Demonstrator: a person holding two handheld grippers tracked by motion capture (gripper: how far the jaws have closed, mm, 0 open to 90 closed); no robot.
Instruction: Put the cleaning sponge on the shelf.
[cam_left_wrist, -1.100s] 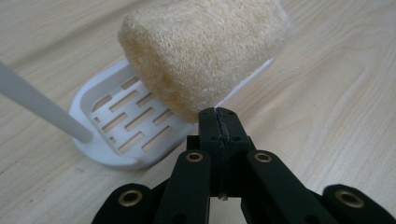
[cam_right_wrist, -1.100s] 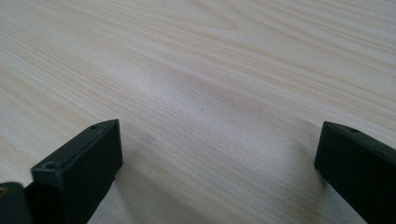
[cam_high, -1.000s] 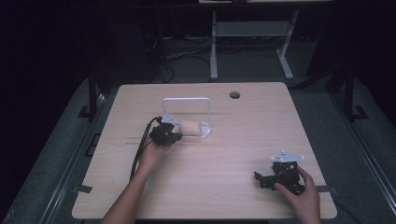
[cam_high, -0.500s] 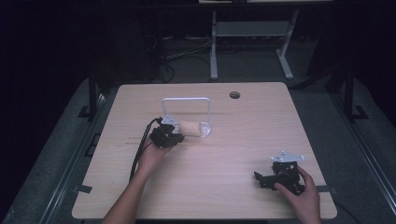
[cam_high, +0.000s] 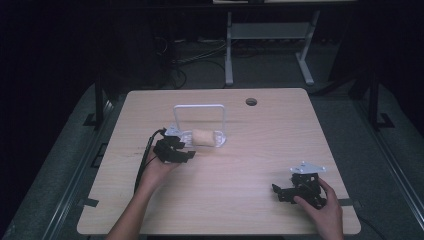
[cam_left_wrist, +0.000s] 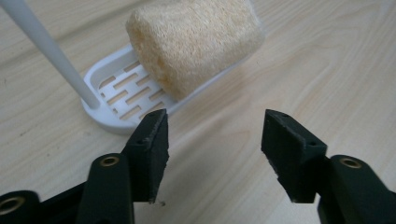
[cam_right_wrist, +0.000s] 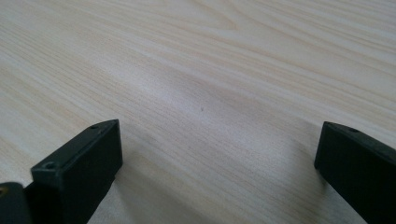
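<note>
Your left gripper: jaws just opened, nothing between them, just short of white slotted tray. Loofah sponge lay on tray, beside tray's white upright bar. Your right gripper: jaws wide apart over bare table, holding nothing.

My left gripper was a matte black block with a black cable trailing from it. In the left gripper view its two jaws were thick, squared black pads with small holes, mounted on black arms with brass-coloured rivets. My right gripper was black too, topped by a grey three-cornered plate. Both forearms were bare, without sleeves.
</note>
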